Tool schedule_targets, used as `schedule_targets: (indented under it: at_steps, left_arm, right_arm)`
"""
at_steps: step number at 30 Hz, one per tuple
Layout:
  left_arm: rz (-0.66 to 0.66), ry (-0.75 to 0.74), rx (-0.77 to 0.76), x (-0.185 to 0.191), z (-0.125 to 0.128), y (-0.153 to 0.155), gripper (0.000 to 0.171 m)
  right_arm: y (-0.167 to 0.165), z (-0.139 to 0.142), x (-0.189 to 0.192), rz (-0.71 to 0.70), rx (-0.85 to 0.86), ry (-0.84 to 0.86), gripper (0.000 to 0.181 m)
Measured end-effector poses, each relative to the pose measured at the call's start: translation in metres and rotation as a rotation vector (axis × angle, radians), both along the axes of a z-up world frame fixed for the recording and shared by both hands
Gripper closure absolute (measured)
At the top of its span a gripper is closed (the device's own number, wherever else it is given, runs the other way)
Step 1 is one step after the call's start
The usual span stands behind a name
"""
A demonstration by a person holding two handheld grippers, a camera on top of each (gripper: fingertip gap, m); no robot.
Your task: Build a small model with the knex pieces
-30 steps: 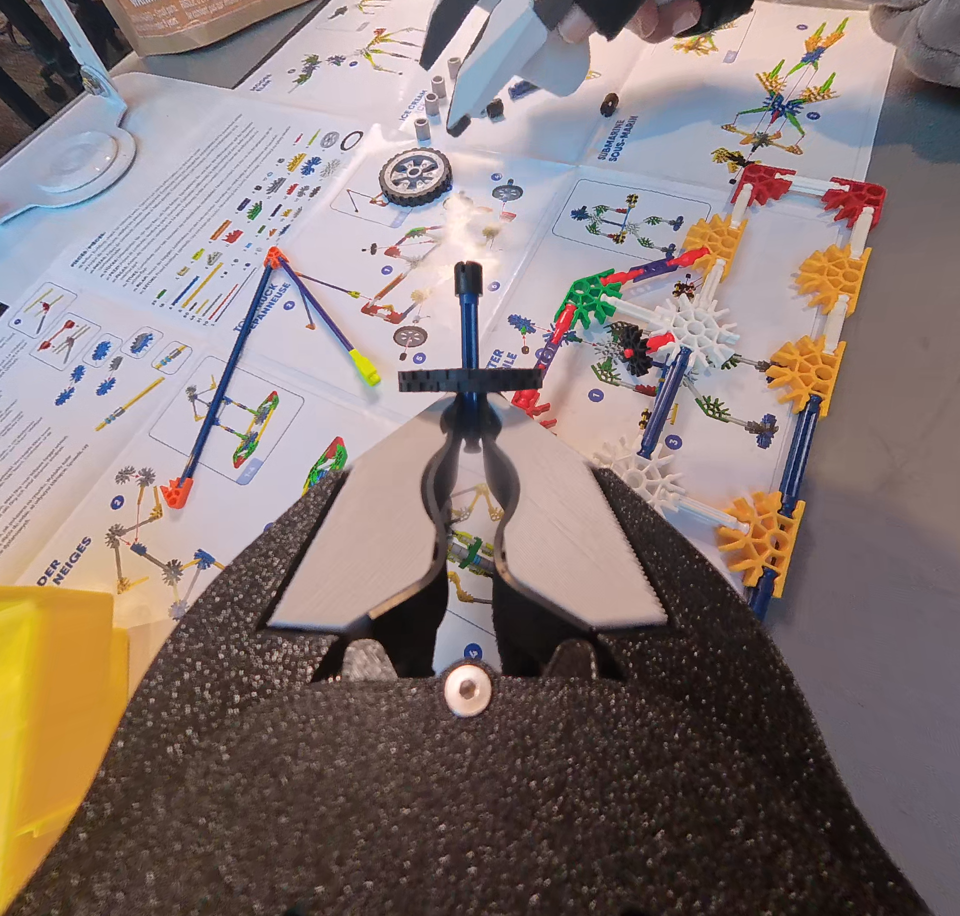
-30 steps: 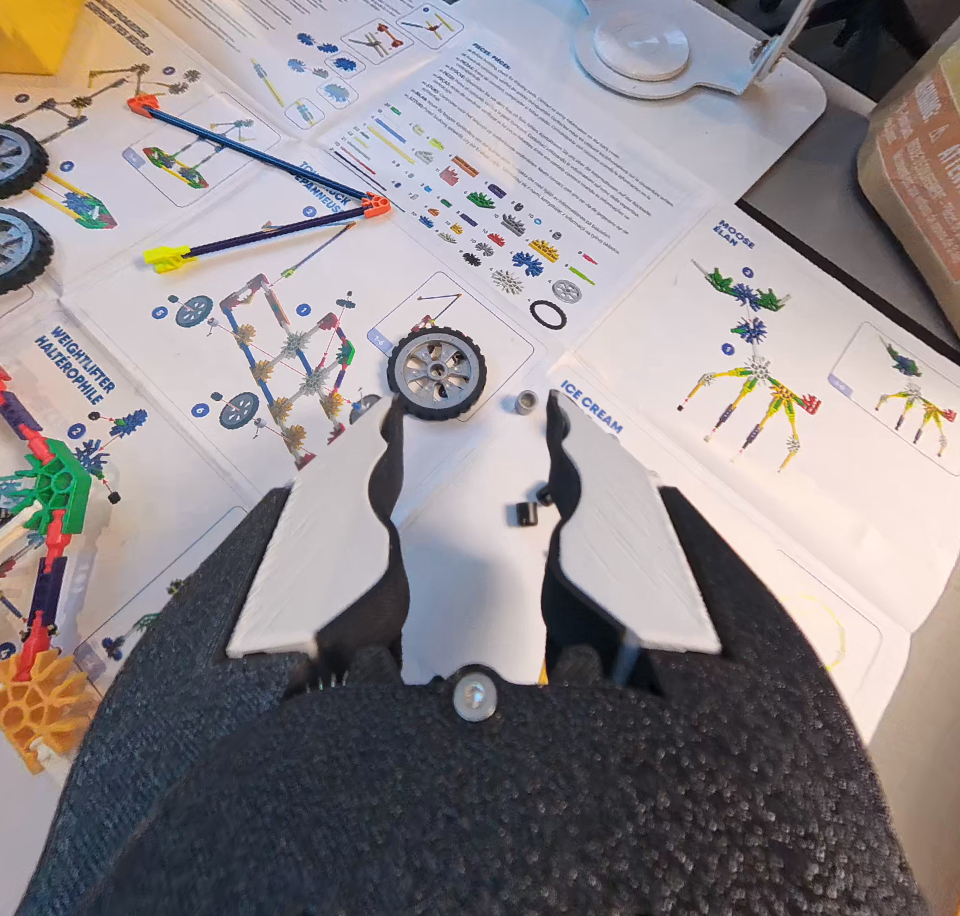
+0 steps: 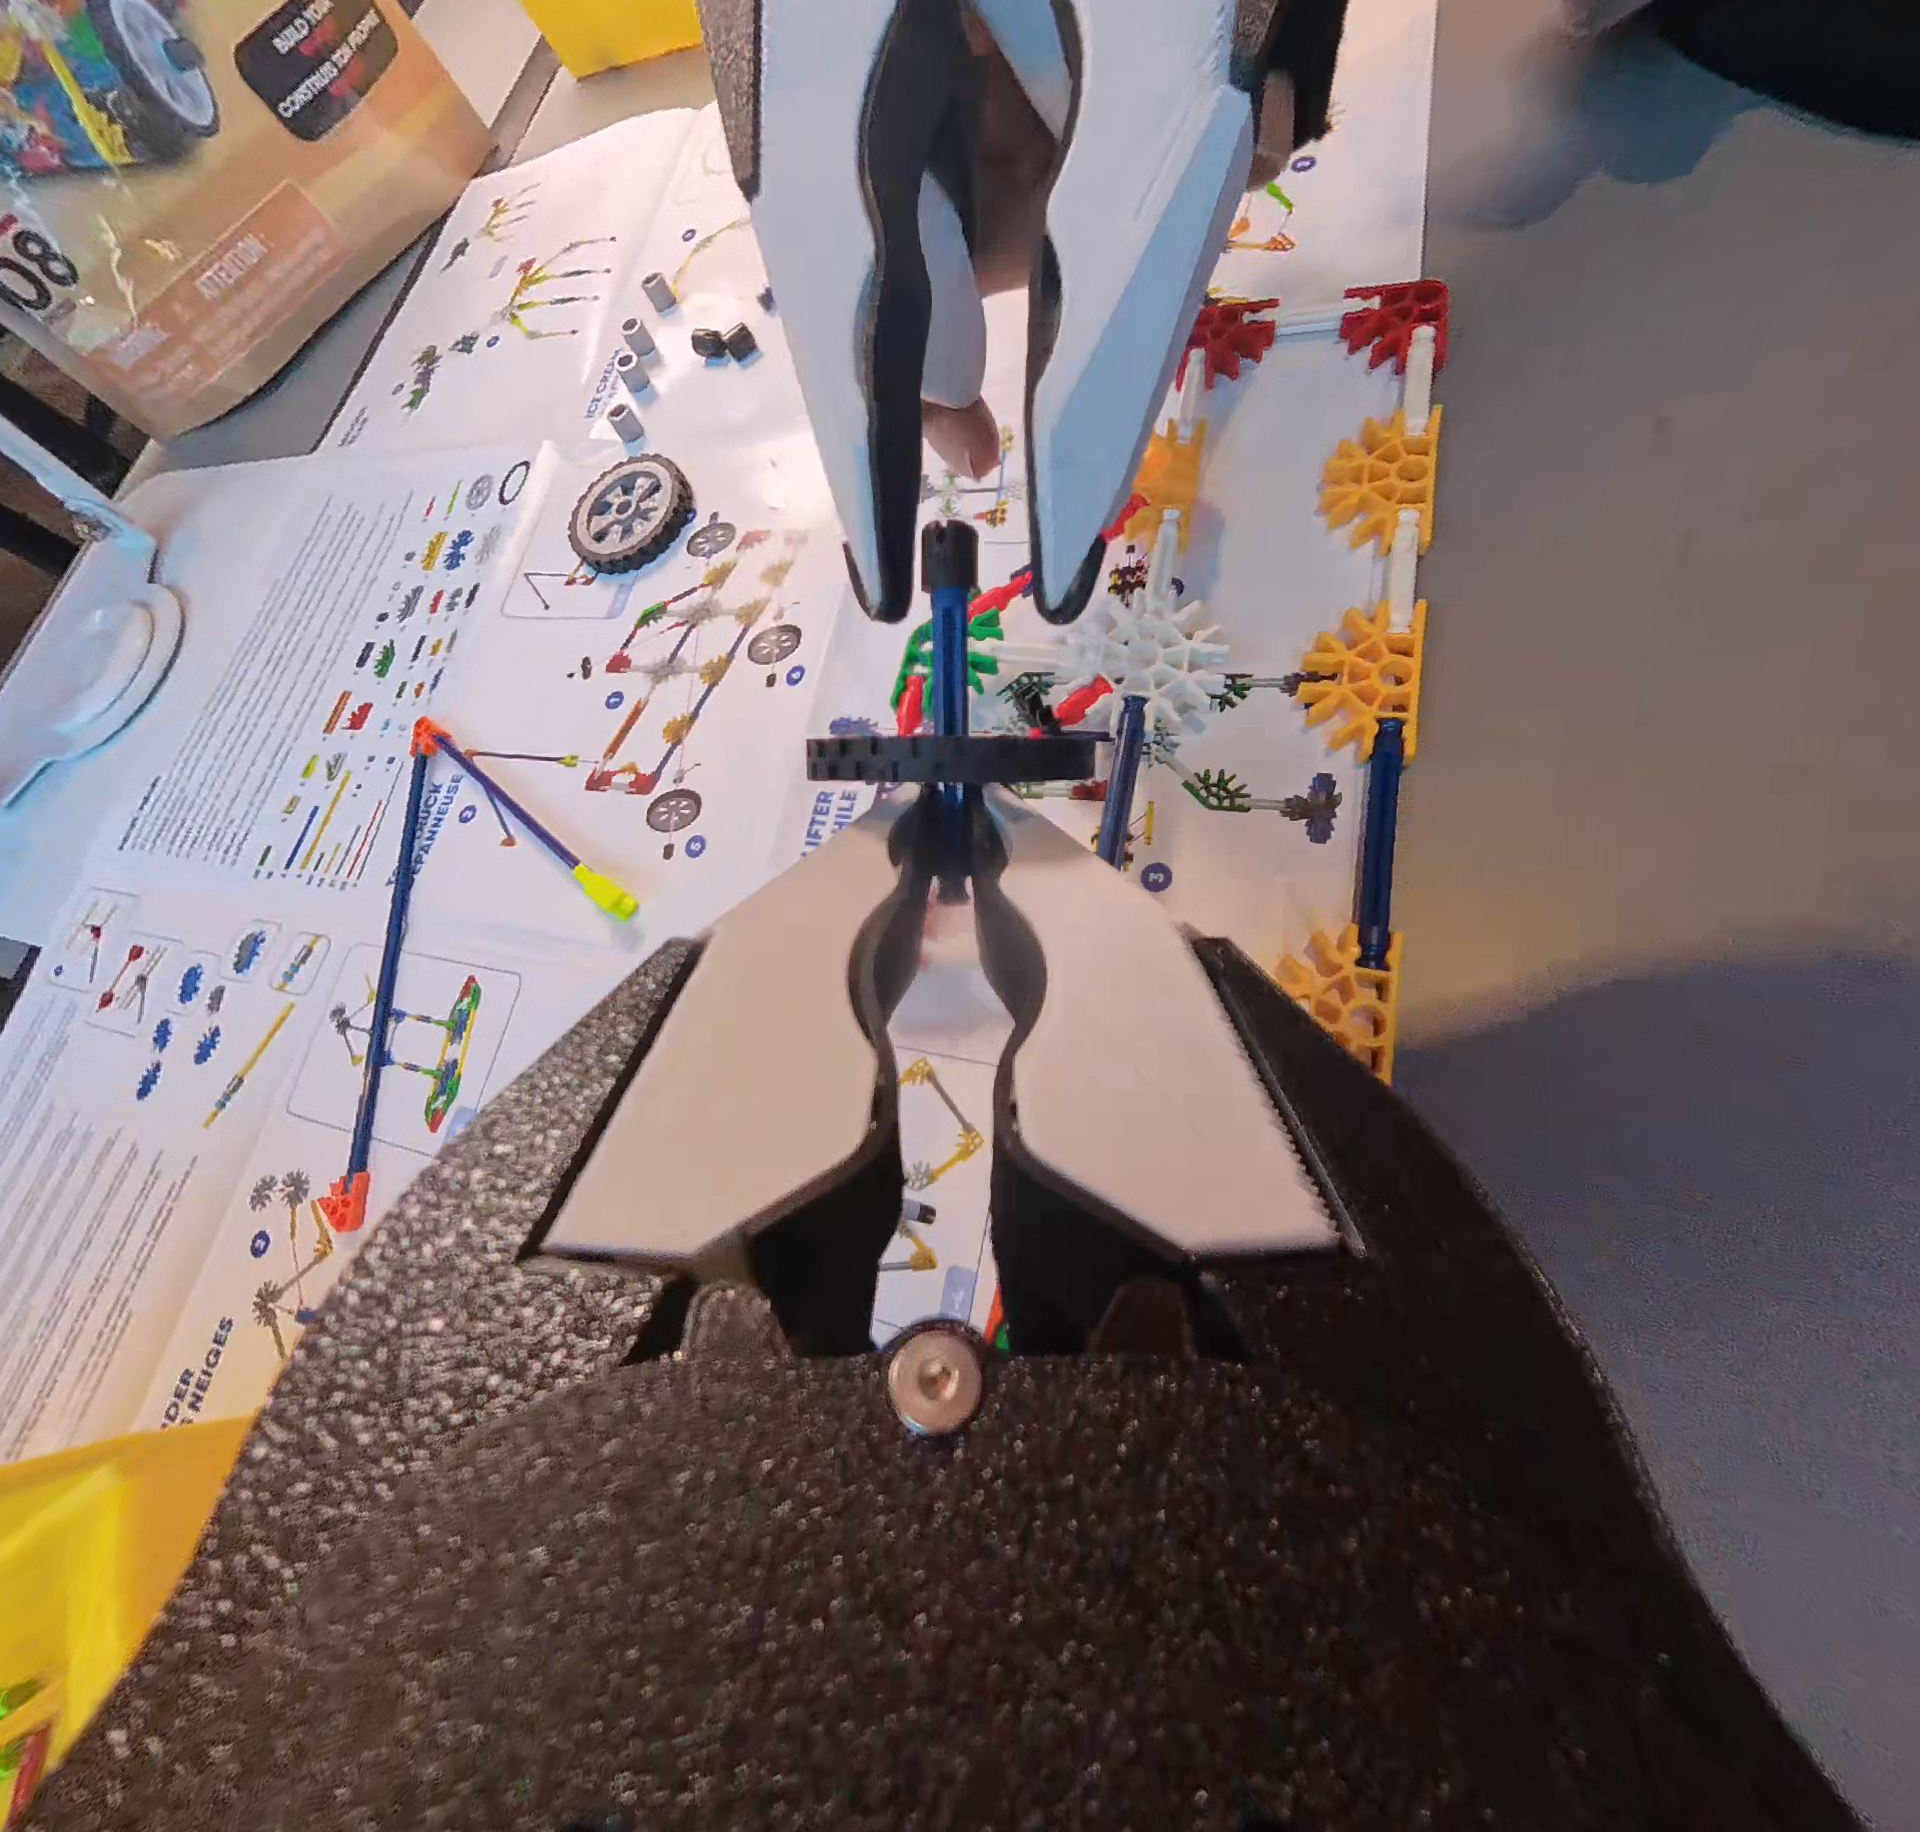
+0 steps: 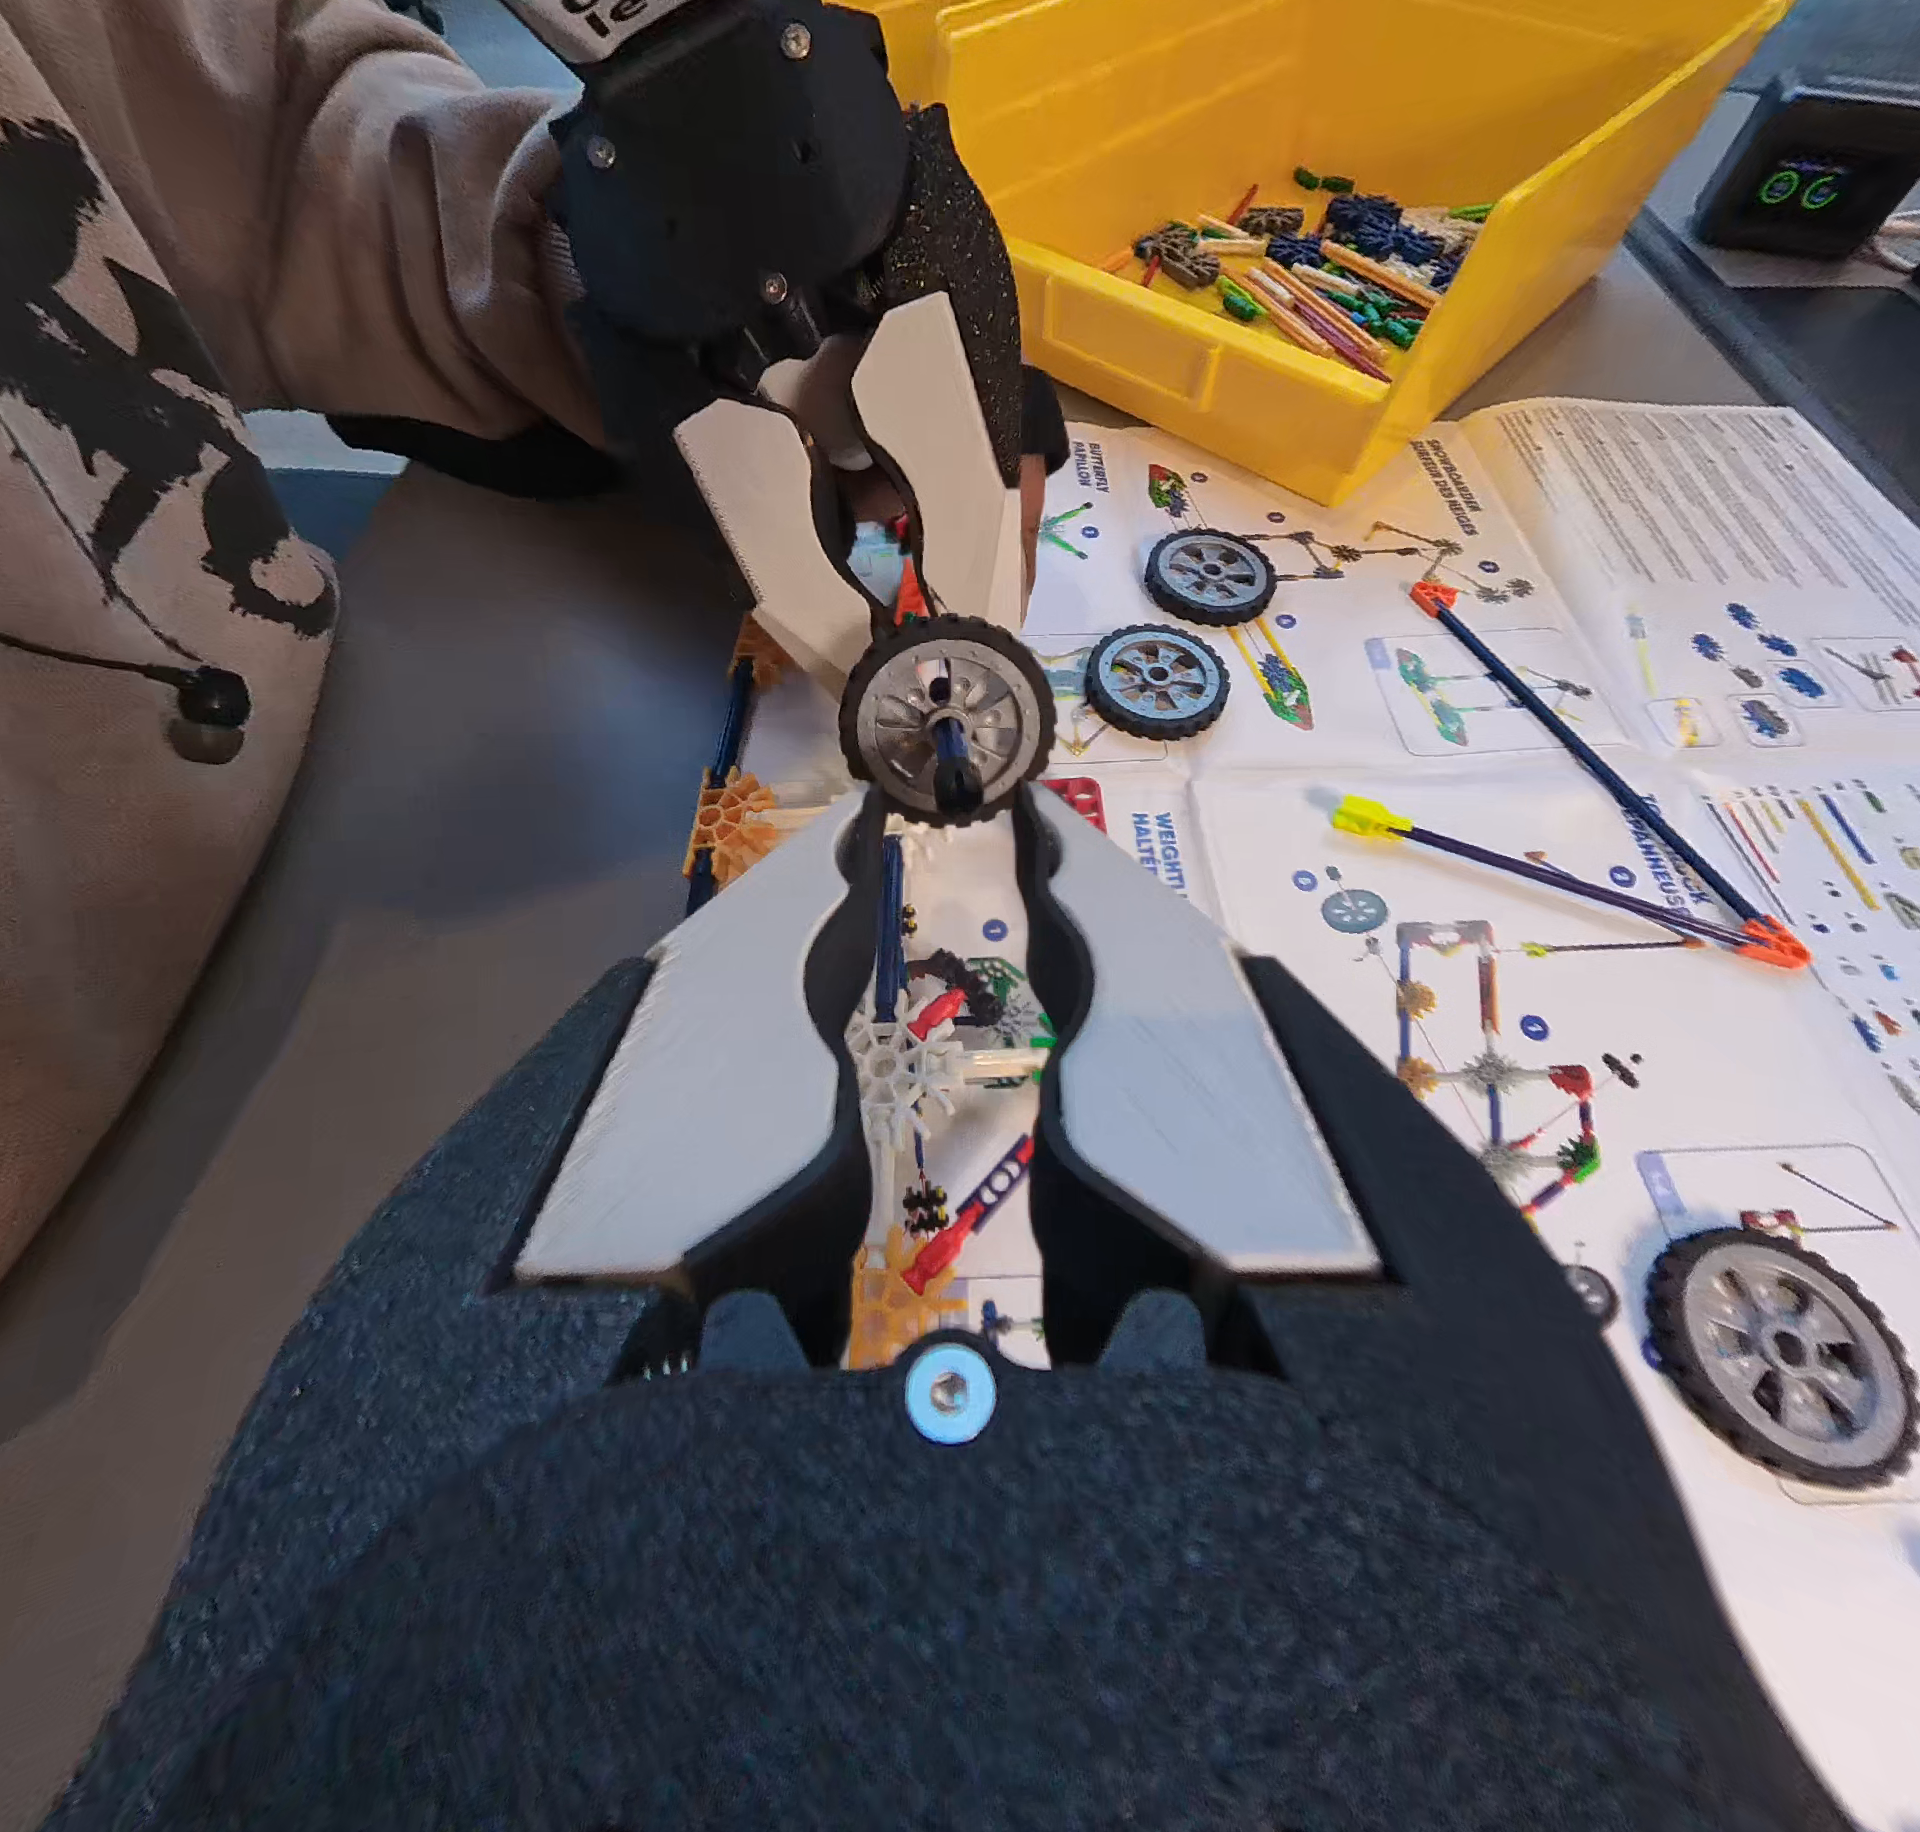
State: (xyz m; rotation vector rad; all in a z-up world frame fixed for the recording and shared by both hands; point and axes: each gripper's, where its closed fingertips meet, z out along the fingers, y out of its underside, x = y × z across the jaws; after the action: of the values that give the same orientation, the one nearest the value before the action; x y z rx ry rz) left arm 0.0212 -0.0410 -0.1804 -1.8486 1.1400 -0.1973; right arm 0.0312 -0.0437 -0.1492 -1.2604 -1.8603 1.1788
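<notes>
The left gripper (image 3: 940, 832) has its jaws pinched narrow on the lower end of a thin blue rod (image 3: 948, 660), held above the sheet (image 3: 260, 743). The rod points to 12 o'clock in the left wrist view. A wheel (image 3: 951, 756) sits on the rod just past the tips, seen edge-on as a black toothed band. The right gripper (image 3: 966, 603) comes in from 12 o'clock. Its jaws are apart, one tip on either side of the rod's black cap (image 3: 948, 554), and I cannot tell if either tip touches it.

The main risk, as I judge it, is a slip. The rod is smooth and slim and is gripped only at its end, so a push on the cap from one side could swing it out of line or twist it free. The wheel could also slide along the shaft.

The tyre looks like ribbed rubber on a grey spoked hub. The gripper fingers are pale ridged plastic with dark wavy inner pads, and grainy black foam covers the bodies. At 3 o'clock a flat model (image 3: 1143, 655) of white, yellow and red snowflake-shaped connectors lies on the glossy paper. At 10 o'clock lies a loose wheel (image 3: 632, 515), with small grey tube spacers (image 3: 634, 369) beyond it
</notes>
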Motion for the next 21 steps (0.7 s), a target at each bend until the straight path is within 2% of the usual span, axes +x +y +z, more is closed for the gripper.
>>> schedule_targets:
  at_steps: [2, 9, 16, 21]
  left_arm:
    - [-0.012, 0.006, 0.0, 0.003, 0.0, -0.002, 0.169]
    - [-0.035, -0.079, -0.024, 0.008, 0.008, -0.006, 0.168]
    - [-0.07, -0.278, -0.129, 0.016, 0.019, -0.011, 0.169]
    - [-0.063, -0.416, -0.236, 0.016, 0.025, -0.011, 0.17]
  right_arm:
    - [-0.002, -0.002, 0.001, 0.011, 0.019, -0.005, 0.175]
    - [0.0, -0.003, 0.013, 0.047, -0.034, -0.022, 0.175]
    - [0.002, -0.017, 0.026, 0.081, -0.126, -0.104, 0.175]
    - [0.004, -0.023, 0.026, 0.069, -0.103, -0.12, 0.176]
